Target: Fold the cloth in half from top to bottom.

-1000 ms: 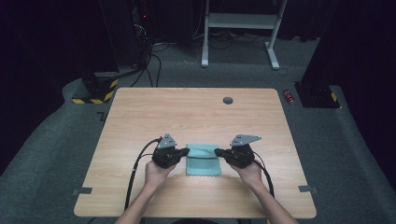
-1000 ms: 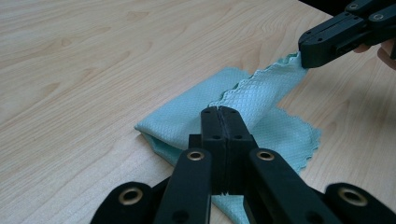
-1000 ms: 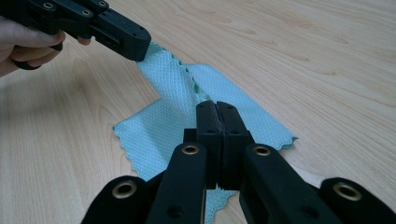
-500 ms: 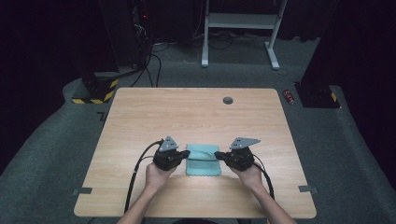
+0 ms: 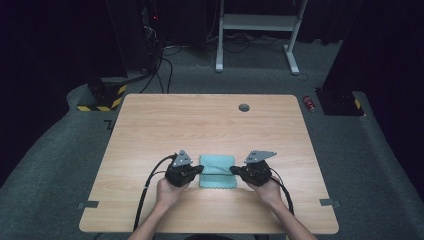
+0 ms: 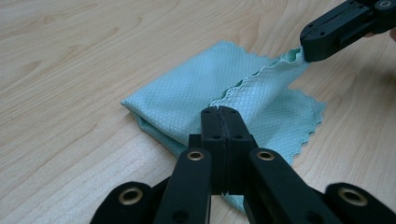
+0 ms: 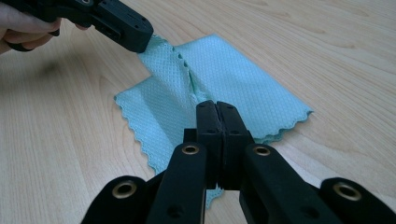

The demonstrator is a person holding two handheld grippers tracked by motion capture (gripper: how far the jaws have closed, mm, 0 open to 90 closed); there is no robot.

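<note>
A teal cloth [image 5: 217, 165] with scalloped edges lies folded near the front middle of the wooden table [image 5: 200, 125]. My left gripper [image 5: 199, 170] is shut on the cloth's left edge, and my right gripper [image 5: 235, 171] is shut on its right edge. In the left gripper view my shut jaws [image 6: 219, 112] pinch the scalloped edge of the upper layer [image 6: 261, 88], which runs taut up to the right gripper [image 6: 306, 52]. In the right gripper view my shut jaws [image 7: 216, 107] hold the cloth [image 7: 233, 79], and the left gripper [image 7: 142, 43] pinches a raised corner.
A round cable hole [image 5: 244, 107] sits near the table's far edge. Black cables [image 5: 150, 185] trail from the grippers toward the front edge. On the floor beyond are a red can [image 5: 310, 103], a yellow-black striped base [image 5: 100, 102] and a white desk frame [image 5: 257, 30].
</note>
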